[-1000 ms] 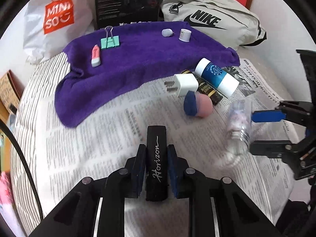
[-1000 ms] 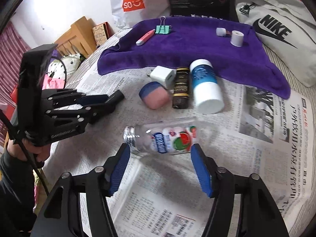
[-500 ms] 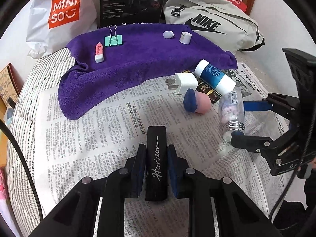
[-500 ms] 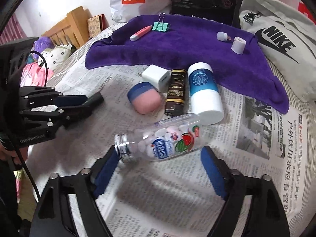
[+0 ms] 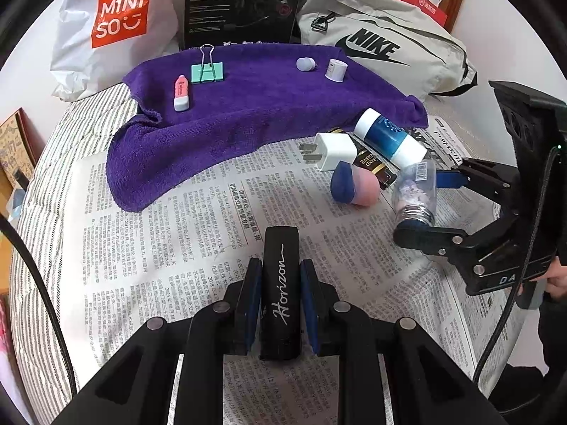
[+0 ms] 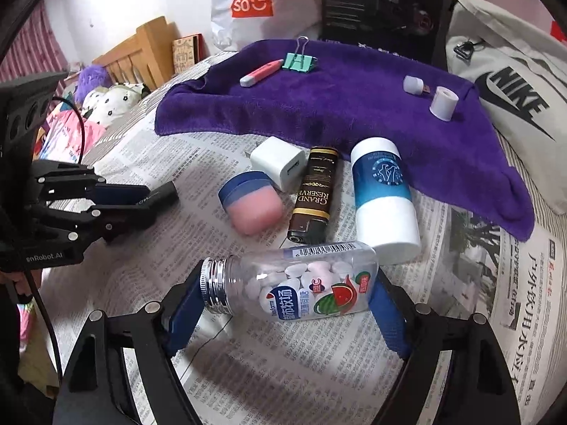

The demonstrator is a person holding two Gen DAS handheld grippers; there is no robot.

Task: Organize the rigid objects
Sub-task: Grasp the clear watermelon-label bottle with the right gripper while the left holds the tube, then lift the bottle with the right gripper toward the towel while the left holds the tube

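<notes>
My left gripper (image 5: 280,276) is shut on a black bar marked "Horizon" (image 5: 281,258), held above the newspaper. My right gripper (image 6: 286,292) grips a clear candy bottle (image 6: 301,283) lengthwise, one pad on its silver cap and one on its base. The bottle hangs beside a blue-and-white tube (image 6: 384,198), a brown lighter (image 6: 313,194), a white charger (image 6: 280,163) and a pink-and-blue block (image 6: 253,205). On the purple towel (image 5: 248,106) lie a pink eraser (image 5: 181,92), a green binder clip (image 5: 207,71), a small USB plug (image 5: 304,63) and a white cap (image 5: 335,69).
Newspaper (image 5: 159,230) covers a striped bed. A Miniso bag (image 5: 117,24), a black box (image 5: 244,3) and a Nike bag (image 5: 382,46) line the far edge behind the towel. A wooden headboard (image 6: 141,49) and soft toys are at the left in the right wrist view.
The right gripper has closed in on the candy bottle and carried it closer to the lighter and tube. The left gripper has drawn back slightly, still holding the black bar.
</notes>
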